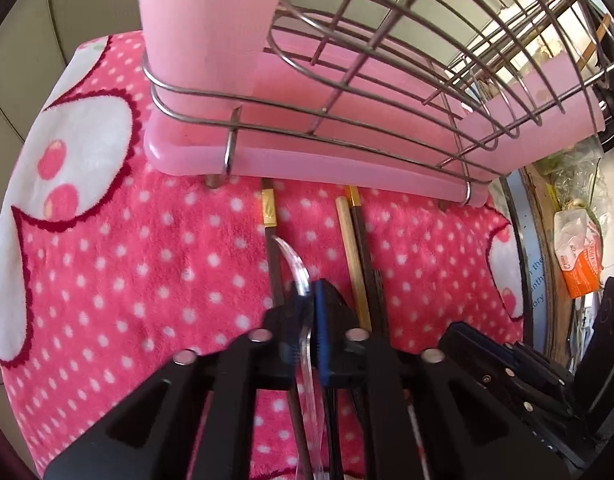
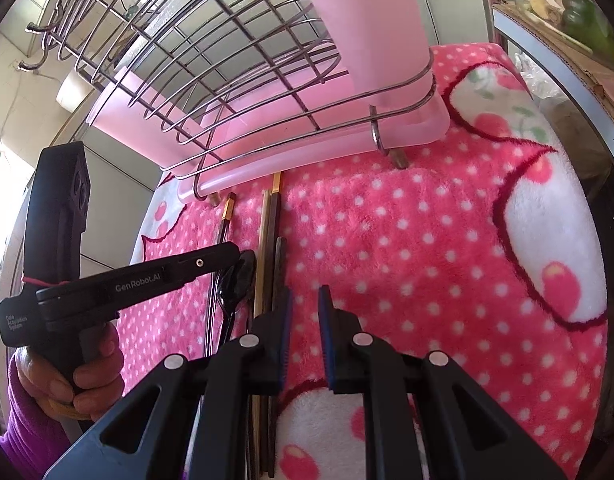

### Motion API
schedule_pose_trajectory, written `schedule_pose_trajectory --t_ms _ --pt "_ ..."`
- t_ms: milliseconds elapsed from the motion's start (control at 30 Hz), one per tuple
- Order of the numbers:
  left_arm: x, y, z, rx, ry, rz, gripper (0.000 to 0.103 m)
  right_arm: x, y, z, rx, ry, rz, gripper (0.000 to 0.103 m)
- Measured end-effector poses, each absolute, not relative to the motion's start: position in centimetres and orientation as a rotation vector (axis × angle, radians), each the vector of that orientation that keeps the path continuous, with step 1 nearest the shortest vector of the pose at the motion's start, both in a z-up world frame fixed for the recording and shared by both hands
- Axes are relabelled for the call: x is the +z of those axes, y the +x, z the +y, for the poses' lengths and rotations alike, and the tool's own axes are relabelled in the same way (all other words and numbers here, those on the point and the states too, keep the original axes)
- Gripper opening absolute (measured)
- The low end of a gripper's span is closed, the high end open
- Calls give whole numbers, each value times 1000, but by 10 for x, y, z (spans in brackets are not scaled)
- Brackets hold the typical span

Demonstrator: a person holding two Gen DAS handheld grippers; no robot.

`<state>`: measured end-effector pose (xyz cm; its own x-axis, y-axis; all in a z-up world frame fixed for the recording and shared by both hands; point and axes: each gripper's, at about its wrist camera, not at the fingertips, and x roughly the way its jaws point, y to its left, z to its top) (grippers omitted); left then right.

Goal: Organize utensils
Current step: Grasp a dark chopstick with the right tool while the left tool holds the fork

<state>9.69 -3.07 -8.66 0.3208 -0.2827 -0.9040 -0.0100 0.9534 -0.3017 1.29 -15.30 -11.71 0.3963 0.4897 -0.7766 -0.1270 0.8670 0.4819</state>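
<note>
Left wrist: left gripper (image 1: pixel 311 308) jaws pinching clear spoon (image 1: pixel 295 264); right gripper (image 2: pixel 305 312) jaws spread, empty; chopsticks (image 2: pixel 267 232) unsorted, rack (image 2: pixel 227 52) unfilled.

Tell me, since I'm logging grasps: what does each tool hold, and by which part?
The left tool pinches a clear plastic utensil partway along its curved length; which part cannot be told. The right tool holds nothing.

— What do the two handheld tools look like?
— Both are matte black plastic. The right gripper (image 2: pixel 305 308) has blue ribbed pads and round silver pivot pins; the left gripper (image 1: pixel 311 304) matches it.
— Any markings?
— White "GenRobot.AI" lettering on the left unit's side, plus small print near its rear and a red thread.
— And the person?
— A purple sleeve (image 2: pixel 15 420) at the left hand (image 2: pixel 73 376).
</note>
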Motion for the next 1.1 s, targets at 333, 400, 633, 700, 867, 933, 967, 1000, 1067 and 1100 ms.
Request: schedule_pose_trajectory --t_ms 333,400,633,700,867,933,967,1000,1067,1100 --pt "-39 71 5 -231 -301 1095 3 -119 25 -129 416 323 1121 11" --pt "-37 67 15 -203 -280 1077 3 -122 30 -122 404 308 1126 11" --pt "-56 67 45 -100 -266 1095 3 -130 49 -102 349 228 1123 11" --pt "-63 69 46 -85 -265 1102 3 -129 51 -100 342 220 1126 11" --pt "-71 66 50 -62 -247 1098 3 -130 51 -108 323 259 1136 11" --pt "-74 65 47 -55 -240 1099 3 -130 53 -105 329 246 1139 12" --pt "-76 65 45 -51 -233 1098 3 -129 54 -102 330 236 1144 13" --pt "-79 66 44 -44 -229 1099 3 -129 54 -102 327 225 1143 13" --pt "-81 65 43 -37 -230 1100 3 -131 55 -94 335 202 1146 13" --pt "-82 65 43 -36 -233 1102 3 -134 55 -91 330 188 1154 13"
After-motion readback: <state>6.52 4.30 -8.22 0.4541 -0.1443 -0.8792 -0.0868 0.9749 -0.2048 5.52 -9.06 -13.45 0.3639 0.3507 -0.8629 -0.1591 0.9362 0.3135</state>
